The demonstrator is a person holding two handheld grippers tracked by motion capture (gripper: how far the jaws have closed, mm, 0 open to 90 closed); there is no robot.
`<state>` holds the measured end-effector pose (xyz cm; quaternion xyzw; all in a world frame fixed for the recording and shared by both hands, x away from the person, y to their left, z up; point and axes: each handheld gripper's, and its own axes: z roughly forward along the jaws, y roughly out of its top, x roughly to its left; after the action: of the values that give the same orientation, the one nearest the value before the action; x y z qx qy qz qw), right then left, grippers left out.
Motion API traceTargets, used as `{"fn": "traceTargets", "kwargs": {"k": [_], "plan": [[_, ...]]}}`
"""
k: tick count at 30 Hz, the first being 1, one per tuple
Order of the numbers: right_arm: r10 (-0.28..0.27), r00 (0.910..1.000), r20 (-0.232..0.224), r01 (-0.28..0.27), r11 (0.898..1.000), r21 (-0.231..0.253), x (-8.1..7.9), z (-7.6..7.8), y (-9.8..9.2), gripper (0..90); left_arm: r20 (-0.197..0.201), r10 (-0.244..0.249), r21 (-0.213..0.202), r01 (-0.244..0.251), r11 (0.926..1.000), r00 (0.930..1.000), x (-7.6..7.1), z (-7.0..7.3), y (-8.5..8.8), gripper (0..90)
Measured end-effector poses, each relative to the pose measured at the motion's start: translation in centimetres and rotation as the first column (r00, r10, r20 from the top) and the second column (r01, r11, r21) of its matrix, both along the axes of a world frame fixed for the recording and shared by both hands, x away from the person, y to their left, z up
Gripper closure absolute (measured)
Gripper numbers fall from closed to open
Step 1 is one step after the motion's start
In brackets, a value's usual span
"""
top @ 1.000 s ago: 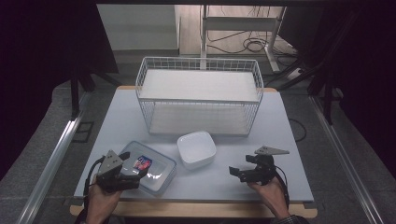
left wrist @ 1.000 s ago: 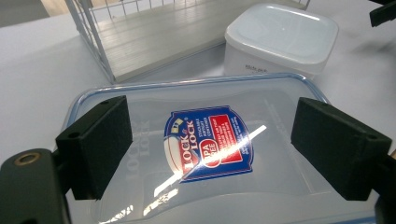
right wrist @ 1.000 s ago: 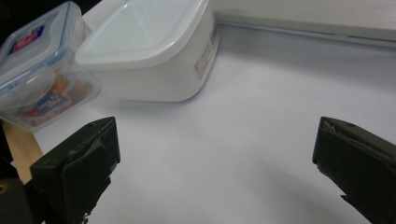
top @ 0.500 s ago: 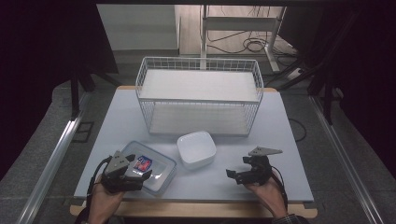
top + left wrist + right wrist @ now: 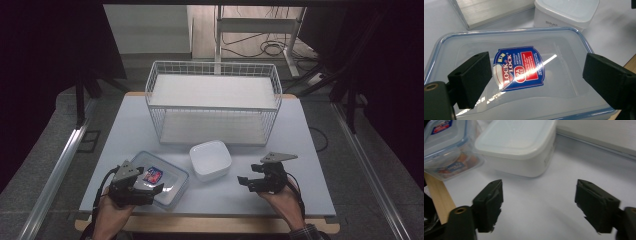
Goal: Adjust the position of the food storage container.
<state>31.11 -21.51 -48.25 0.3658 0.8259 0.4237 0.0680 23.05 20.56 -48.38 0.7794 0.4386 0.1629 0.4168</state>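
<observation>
Left claw [image 5: 537, 82] hovers spread over the clear rectangular plastic container with a blue-edged snap lid and a red-and-blue label [image 5: 517, 68], jaws either side of the label, nothing pinched. In the high view this left claw [image 5: 150, 189] sits at lower left of frame, over the container's near end; the container lies flat on the pale grey worktop [image 5: 295, 140], close to its front edge.

Right claw [image 5: 537, 205] is also spread, its jaws have just been closing a bit, nothing between them, bare worktop below. In the high view it is at lower right [image 5: 247, 181], apart from everything.

Just beyond it stands a white square plastic box with a white lid [image 5: 520, 147], beside the clear container. White wire basket [image 5: 212, 102] stands further back, centre frame.

Judgement: the clear container looks light, stiff and smooth, lid glossy so likely slippery. Flat lid gives no purchase from above; better to pinch the rim or a short side wall.
</observation>
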Motion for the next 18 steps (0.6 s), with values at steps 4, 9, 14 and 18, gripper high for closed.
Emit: {"fn": "traceTargets", "kwargs": {"k": [4, 9, 14, 18], "plan": [[0.05, 0.9981, 0.036, -0.048, 0.997, -0.058, 0.6, 1.4, 1.8, 39.6, 0.0, 0.002, 0.002, -0.002, 1.0, 1.0, 0.0, 0.0, -0.1, 8.6], [0.093, 0.9951, 0.034, -0.091, 0.995, -0.041, 1.4, 2.3, 3.4, 50.6, 0.006, -0.001, 0.013, 0.001, 0.9999, 1.0, 0.0, 0.0, 0.0, 9.1], [0.163, 0.9854, 0.051, -0.16, 0.986, -0.053, 2.1, 3.0, 6.3, 64.5, 0.01, -0.006, 0.033, 0.005, 0.9994, 0.9999, 0.0, -0.1, -0.2, 9.1], [0.209, 0.9764, 0.056, -0.206, 0.977, -0.055, 3.0, 3.2, 8.8, 73.2, 0.012, -0.011, 0.028, 0.011, 0.9995, 0.9999, 0.0, -0.2, -0.2, 9.0]]}}
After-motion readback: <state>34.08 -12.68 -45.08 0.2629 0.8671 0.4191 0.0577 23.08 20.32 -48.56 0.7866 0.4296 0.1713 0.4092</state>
